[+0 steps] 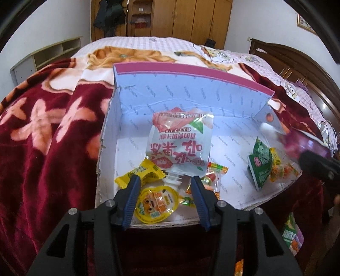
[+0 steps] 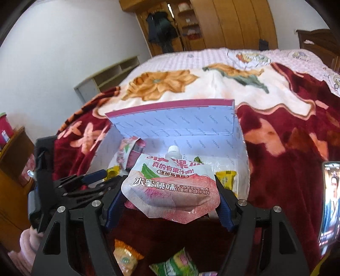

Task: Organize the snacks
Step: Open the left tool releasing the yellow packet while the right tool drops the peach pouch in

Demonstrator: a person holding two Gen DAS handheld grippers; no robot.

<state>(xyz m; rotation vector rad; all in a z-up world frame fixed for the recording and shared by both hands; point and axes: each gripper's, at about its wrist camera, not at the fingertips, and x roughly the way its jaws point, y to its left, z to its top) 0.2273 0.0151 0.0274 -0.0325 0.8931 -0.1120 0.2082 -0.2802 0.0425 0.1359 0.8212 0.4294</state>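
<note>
Blue-padded left tongs (image 1: 165, 191) stand wide apart and hold nothing, poised over the near edge of the open cardboard box (image 1: 212, 93) that rests on the red floral blanket (image 1: 48, 131) of the bed. Between the pads, inside the box at its near left, lies a round yellow jelly cup (image 1: 155, 203); just beyond it are a yellow wrapped snack (image 1: 140, 173) and several small candies (image 1: 214, 169). A clear peach jelly pouch (image 1: 180, 144) lies in the middle of the box floor, cap toward the near side. At the right of the box sits a green packet (image 1: 260, 163) with small orange sweets (image 1: 280, 171) touching it. The right tongs (image 2: 170, 197) grip a second peach jelly pouch (image 2: 172, 191) by its wide bottom, both pads pressed to its sides, spout pointing away; it is held above the near edge of the box. Loose snack packets (image 2: 178, 265) lie on the blanket nearer than the box. A phone (image 2: 330, 203) with a lit screen stands at the far right edge of the right wrist view. A wooden wardrobe (image 1: 191, 17) stands beyond the bed.
</note>
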